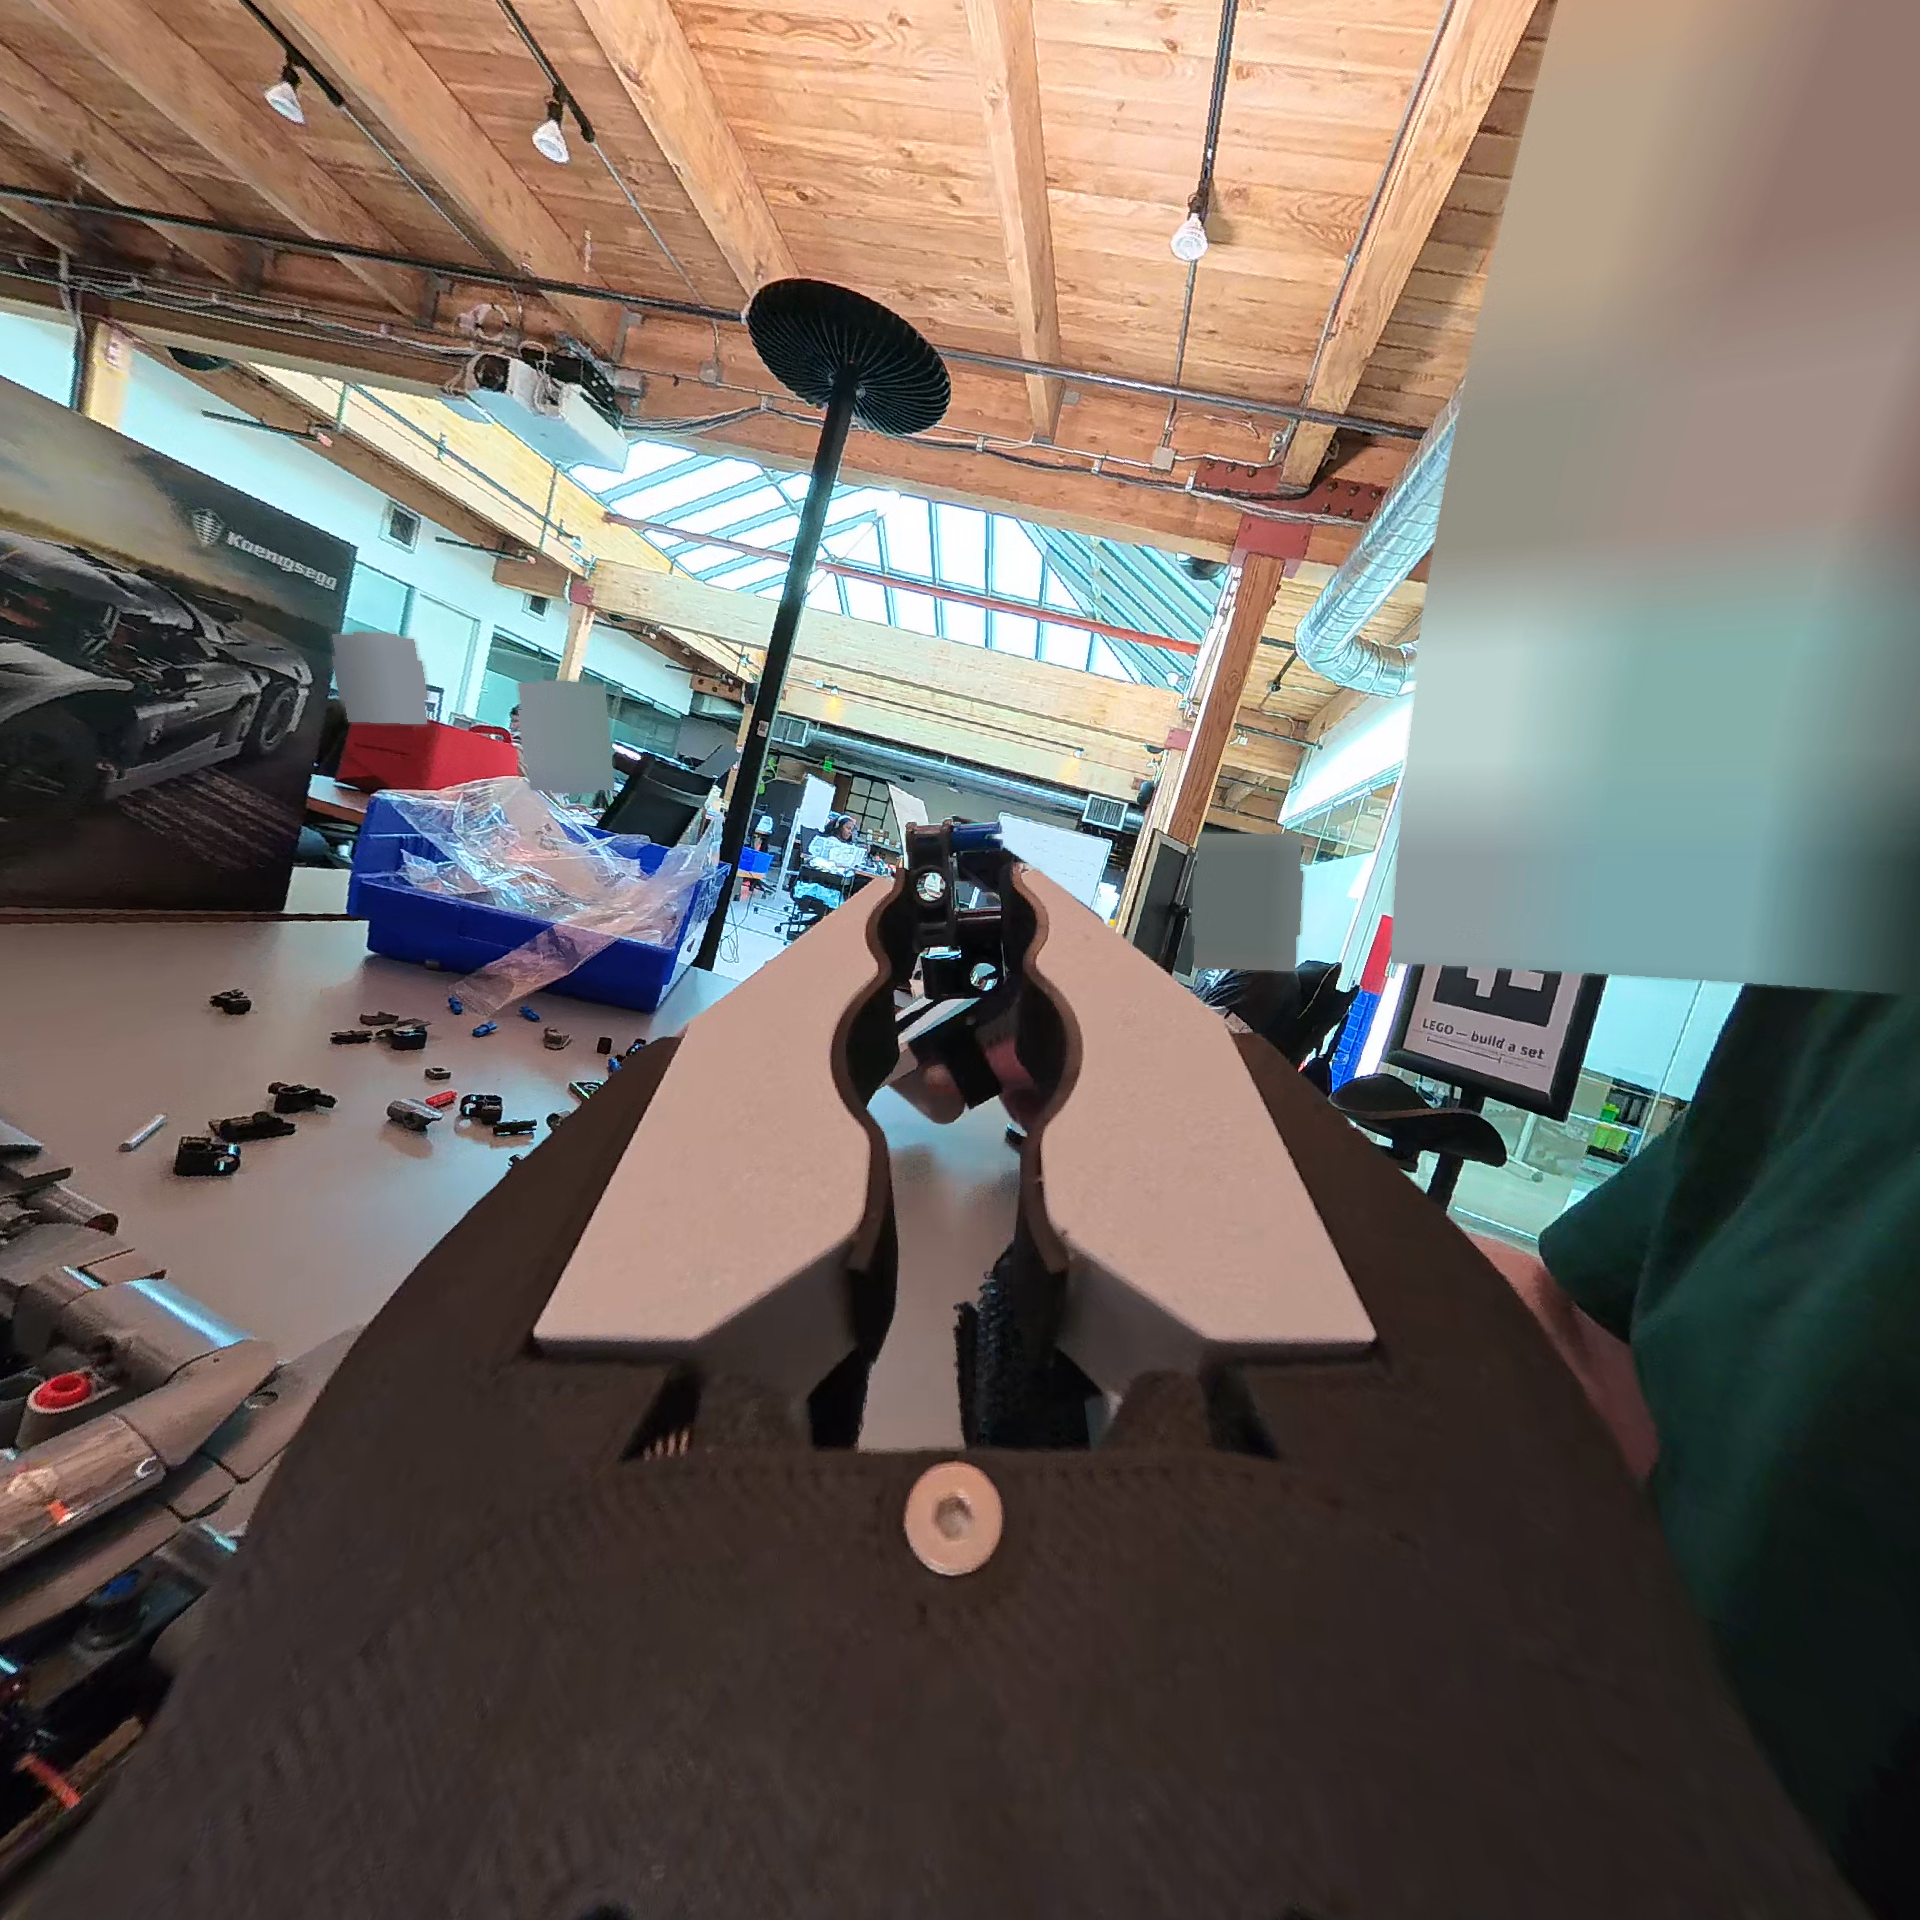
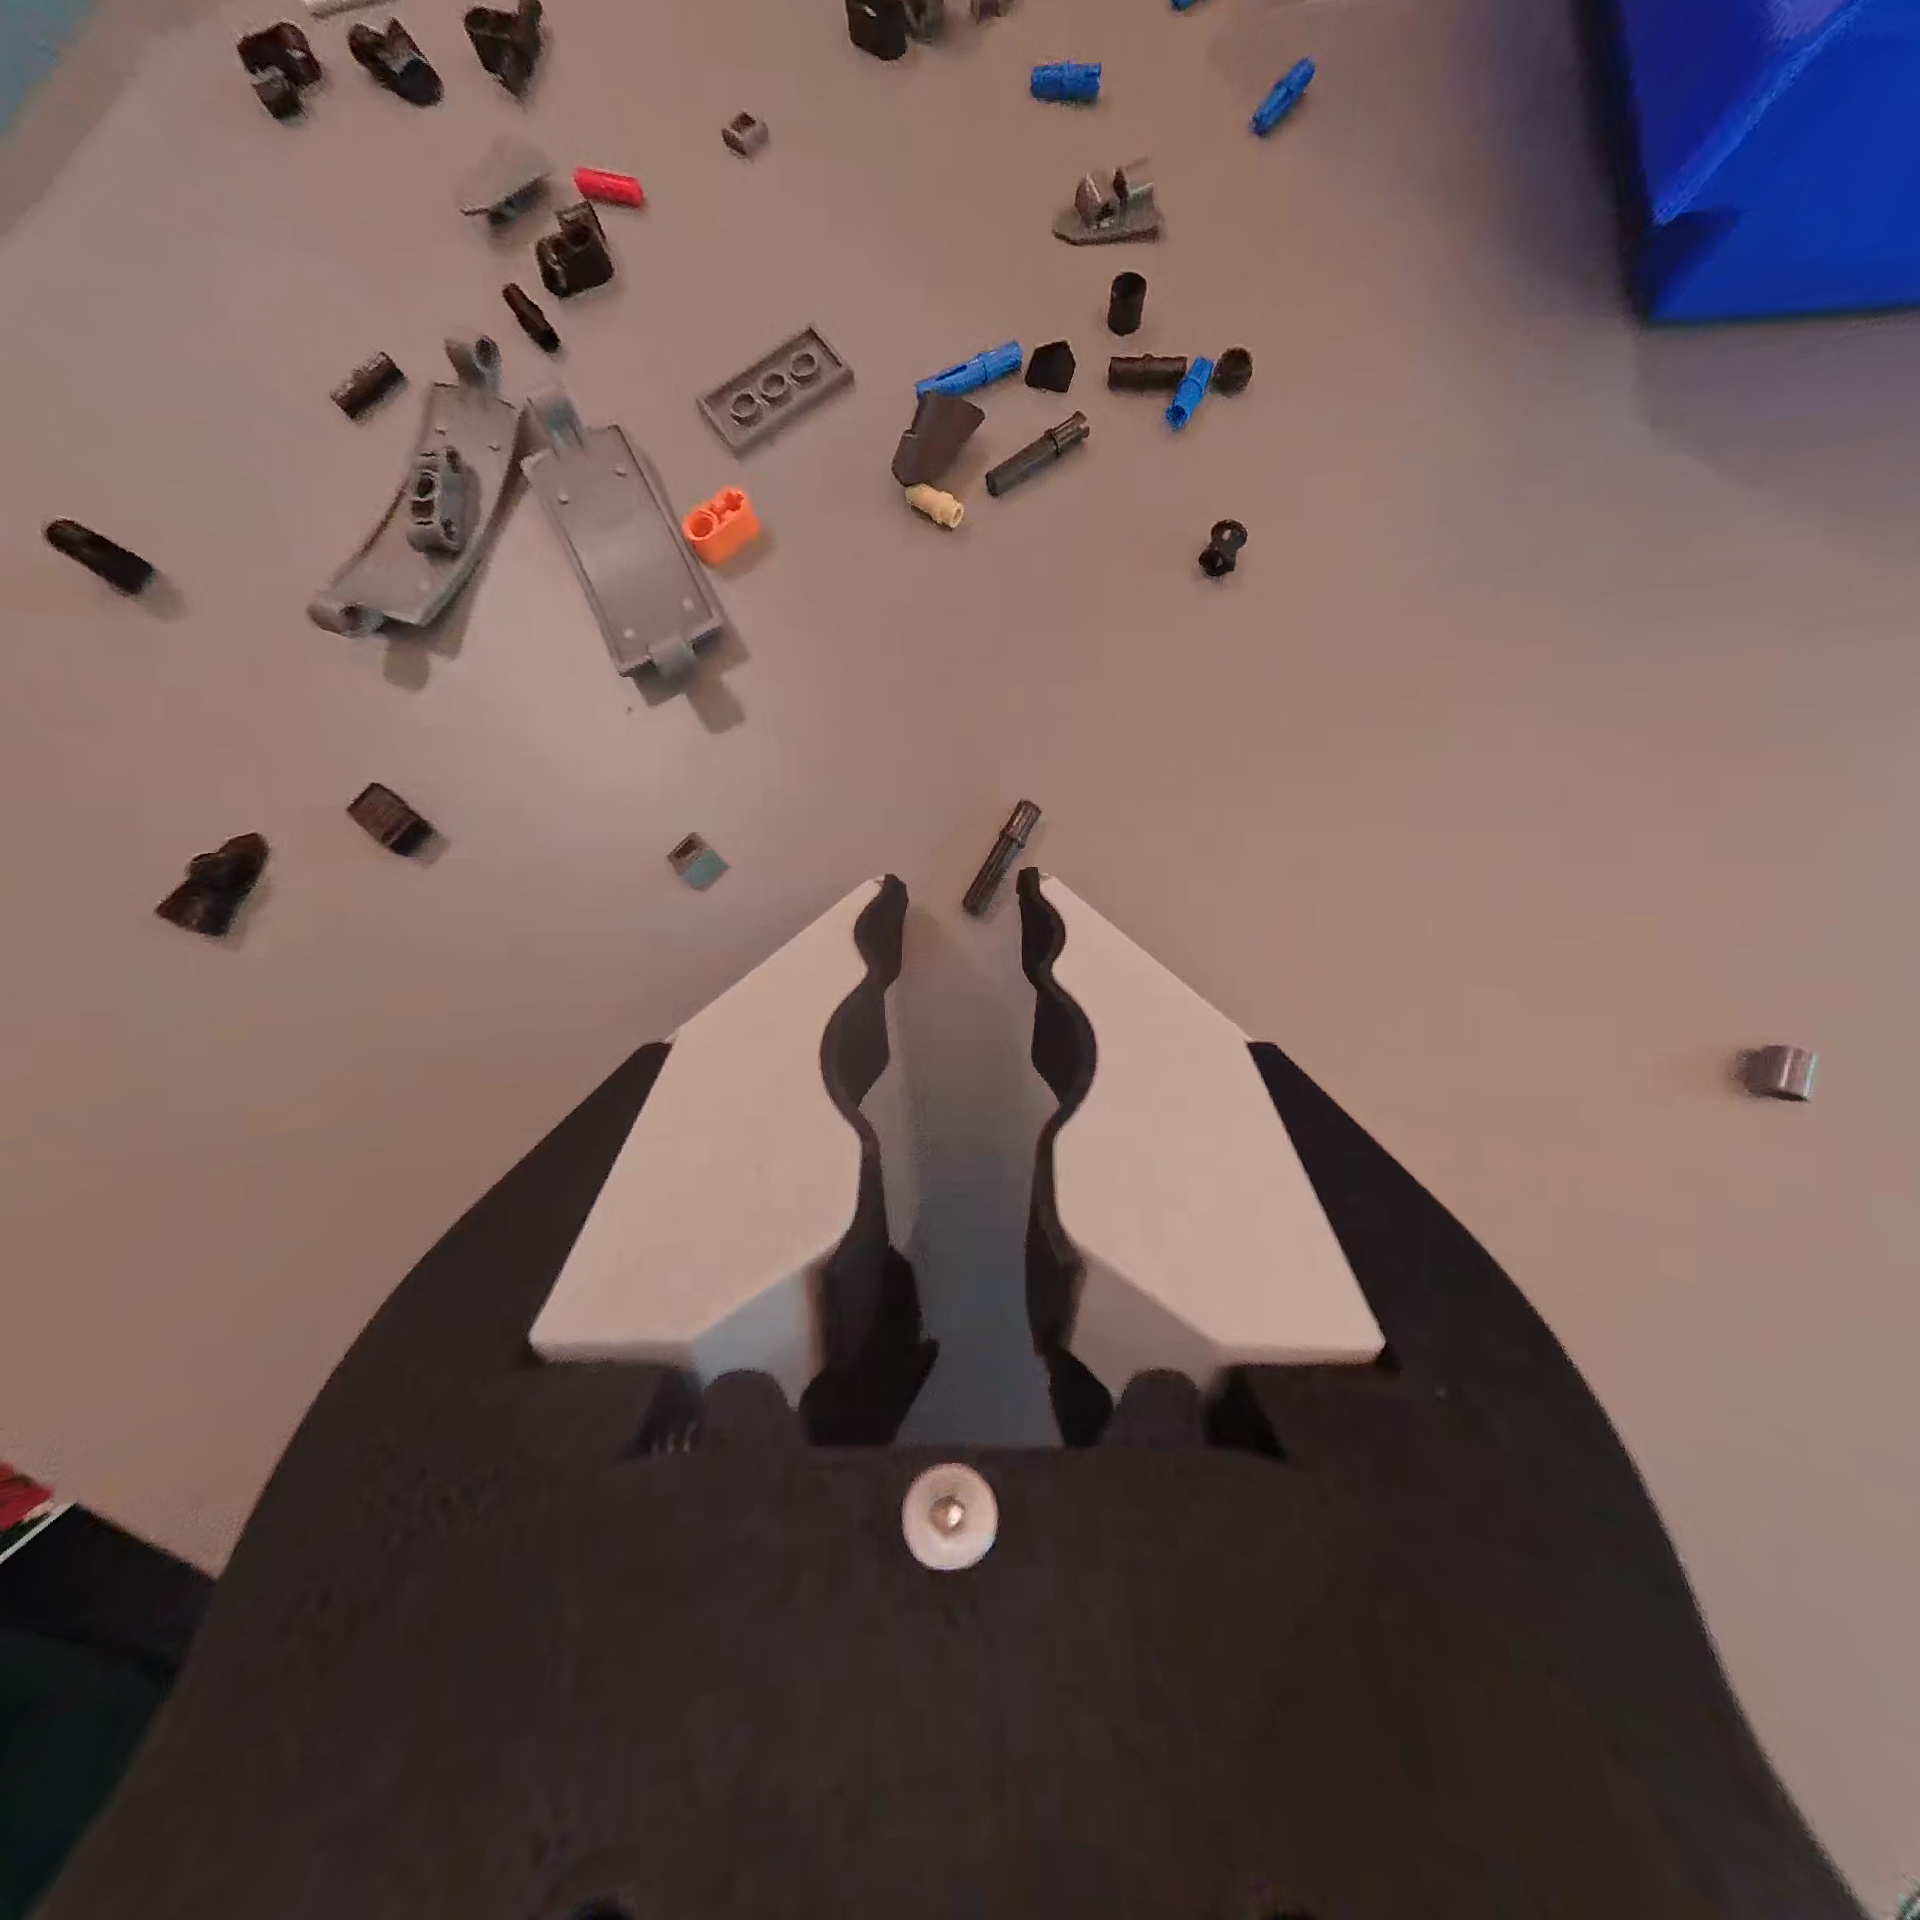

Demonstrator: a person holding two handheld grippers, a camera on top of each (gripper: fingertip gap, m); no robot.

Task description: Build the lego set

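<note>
While my left gripper [image 1: 961, 894] is clamped on a small black subassembly [image 1: 951, 935] raised off the table [image 1: 260, 1226], my right gripper [image 2: 961, 883] hangs over the loose parts with its jaws narrowly apart and nothing in them. A dark pin [image 2: 1000, 857] lies on the table just ahead of the right fingertips, slightly toward the right finger, and I judge the step in hand to be picking it up to fit into the held piece. That calls for easing down, centring the pin between the tips and squeezing it across its width, since it lies at a slant to the fingers. Other candidates sit well apart: an orange connector [image 2: 720, 525] beside two grey panels [image 2: 623, 540], blue pins [image 2: 966, 371], a grey plate [image 2: 774, 388]. A blue bin [image 1: 540, 925] with a crumpled clear bag stands farther back, and the partly built model [image 1: 94, 1382] is cut off at the left edge of the left view. I cannot make out the subassembly's shape, because the fingers cover most of it, nor which hole would take the pin. Slight blur softens the far parts in the right view.
</note>
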